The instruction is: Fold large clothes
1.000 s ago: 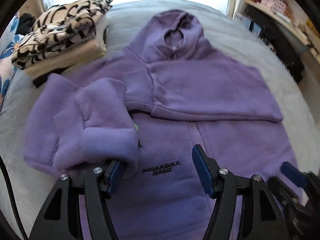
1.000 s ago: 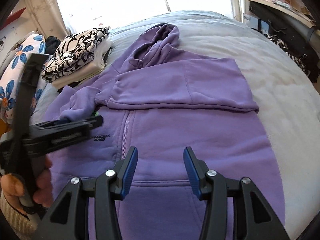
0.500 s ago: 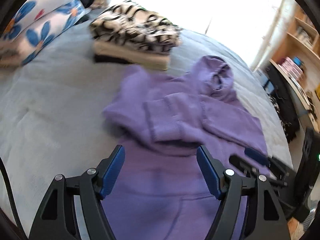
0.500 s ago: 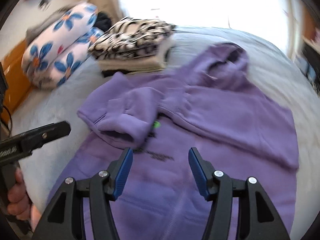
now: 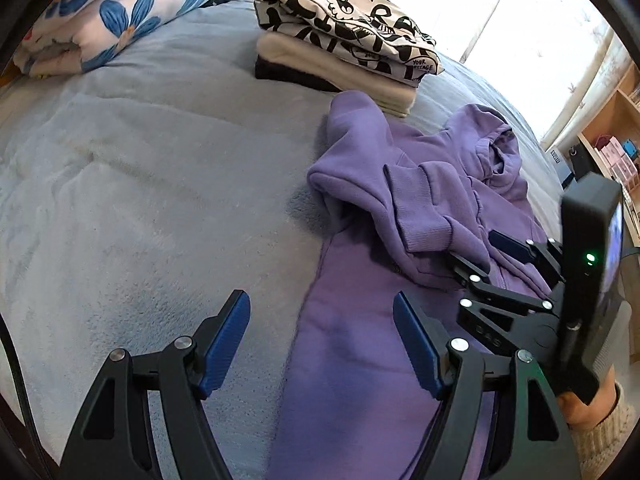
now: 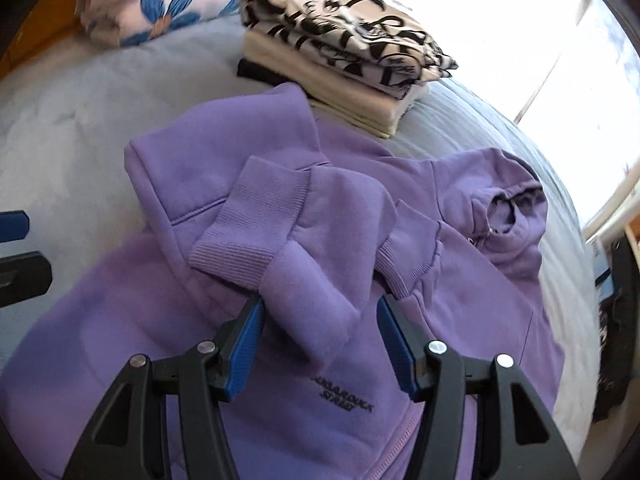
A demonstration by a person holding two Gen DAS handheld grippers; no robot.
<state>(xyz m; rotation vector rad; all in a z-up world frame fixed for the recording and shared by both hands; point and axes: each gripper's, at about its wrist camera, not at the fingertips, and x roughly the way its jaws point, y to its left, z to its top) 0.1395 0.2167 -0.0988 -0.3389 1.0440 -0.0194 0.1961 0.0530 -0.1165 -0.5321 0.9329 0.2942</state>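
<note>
Grey-blue bedding (image 5: 132,184) fills most of my left wrist view, a bed cover with a bright window behind it. My landmark is the purple hoodie (image 5: 360,360), lying flat on the bed with both sleeves folded across its chest. Beyond its shoulder sits a stack of folded clothes (image 5: 340,44) topped by a black-and-cream print, and further back, well apart from the hoodie, a blue-flowered pillow (image 5: 120,16). My left hand-held gripper (image 5: 320,344) hangs over the hoodie's side edge — one blue pad over the bedding, the other over purple fabric, jaws apart with nothing between them. Across the hoodie I see the right hand-held gripper (image 5: 492,256) near the folded cuffs, with the person's hand (image 5: 588,400) and a knitted sleeve beneath it.

From the right wrist, the hoodie (image 6: 140,340) spreads under me, hood (image 6: 508,216) off to the right, and small dark lettering (image 6: 344,398) on the chest just below my pads. The right hand-held gripper (image 6: 318,344) has just been opening — its jaws stand apart, and a fold of sleeve (image 6: 304,312) lies in the gap between them; whether the left pad touches it I cannot tell, and the right pad stands clear of it. The stack (image 6: 352,52) sits just past the hoodie's far shoulder, the pillow (image 6: 160,8) beyond that.
</note>
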